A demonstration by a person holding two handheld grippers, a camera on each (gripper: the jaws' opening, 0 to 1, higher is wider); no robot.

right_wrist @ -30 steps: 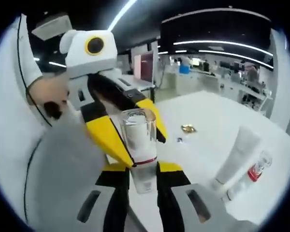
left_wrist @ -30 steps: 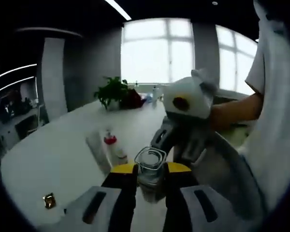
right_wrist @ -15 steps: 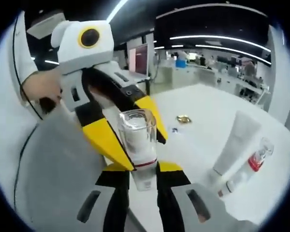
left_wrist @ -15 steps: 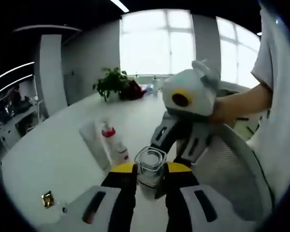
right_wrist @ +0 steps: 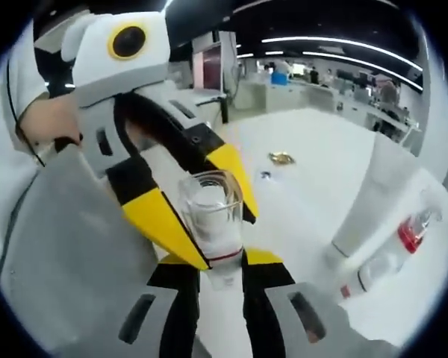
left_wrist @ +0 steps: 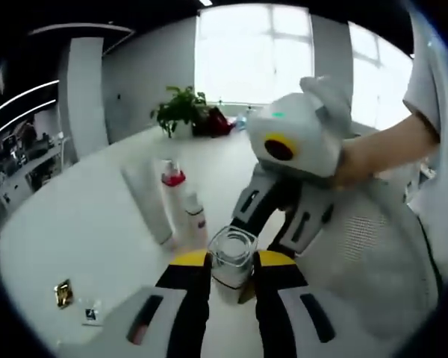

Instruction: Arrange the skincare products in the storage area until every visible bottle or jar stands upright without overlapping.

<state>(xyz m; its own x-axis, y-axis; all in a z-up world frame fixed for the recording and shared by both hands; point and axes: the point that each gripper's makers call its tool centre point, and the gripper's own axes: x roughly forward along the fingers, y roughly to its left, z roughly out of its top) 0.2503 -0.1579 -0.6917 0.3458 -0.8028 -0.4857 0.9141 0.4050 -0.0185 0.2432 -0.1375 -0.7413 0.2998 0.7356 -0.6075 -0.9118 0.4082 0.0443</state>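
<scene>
Vs. the frames 1 s ago, both cameras sit lower and nearer the bench (left_wrist: 75,224); in the left gripper view the white tube (left_wrist: 145,201) and the red-cap bottle (left_wrist: 181,205) look bigger and closer, but that is the view shifting. The clear jar (left_wrist: 232,257) stays between both pairs of jaws, same as before.

No brand or text is readable. The red-cap bottle has a small red mark on its label, too blurred to read. A gold wrapper (left_wrist: 62,292) and a small white packet (left_wrist: 91,313) lie on the bench, writing not legible.

The left gripper (left_wrist: 232,262) has its yellow-tipped jaws closed on the clear jar, one at each side of it. In the right gripper view, the right gripper (right_wrist: 221,261) grips the same jar (right_wrist: 213,216) at its lower part, near a red band, while the left gripper's yellow jaws press on it higher up. So the jar is held by both, upright, above the bench.

The tube (right_wrist: 369,198) and bottle (right_wrist: 399,242) lie side by side on the bench (right_wrist: 313,186), touching or nearly so, not upright. A person's hand (left_wrist: 366,156) holds the right gripper; a potted plant (left_wrist: 181,110) stands far back.
</scene>
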